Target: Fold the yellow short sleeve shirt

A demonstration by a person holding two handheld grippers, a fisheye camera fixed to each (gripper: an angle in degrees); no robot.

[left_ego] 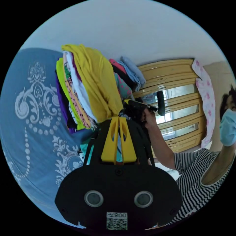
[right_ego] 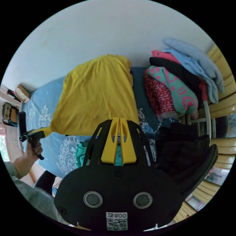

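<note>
Yellow fabric is what I'm seeing in both views: the yellow short sleeve shirt (right_ego: 98, 95) is hanging spread out above the blue patterned bed (right_ego: 41, 115) in the right gripper view, stretched between the two claws. In the left gripper view the shirt (left_ego: 98, 83) is looking bunched and edge-on, w/ its gathered end running into the left claw (left_ego: 119, 117). That claw's yellow jaws are sitting nearly together, pinching the cloth at the tips.

The right claw (right_ego: 119, 119) is also showing its jaws narrow, tips meeting the shirt's lower hem; the exact bite is hidden behind the jaw tips, but cloth appears clamped there. In the right gripper view I'm also seeing the left claw (right_ego: 40, 134) far off at the shirt's corner, held in a hand (right_ego: 34, 147), its jaws too small to judge from here.

In the left gripper view the right claw (left_ego: 136, 108) is mostly dark and blurred behind my own jaws; can't make out its tips there. The hand (left_ego: 148, 118) on it is partly covered.

Behind the shirt, a stack of folded clothes (left_ego: 71, 98) is showing edge-on in the left gripper view, most layers cut off by the yellow cloth. In the right gripper view another pile of clothes (right_ego: 182, 81) is lying on the bed near a wooden headboard (right_ego: 221, 103), and sth dark (right_ego: 184, 152) at right is too blurred to ID. A person's striped sleeve (left_ego: 194, 169) is partly out of frame.
</note>
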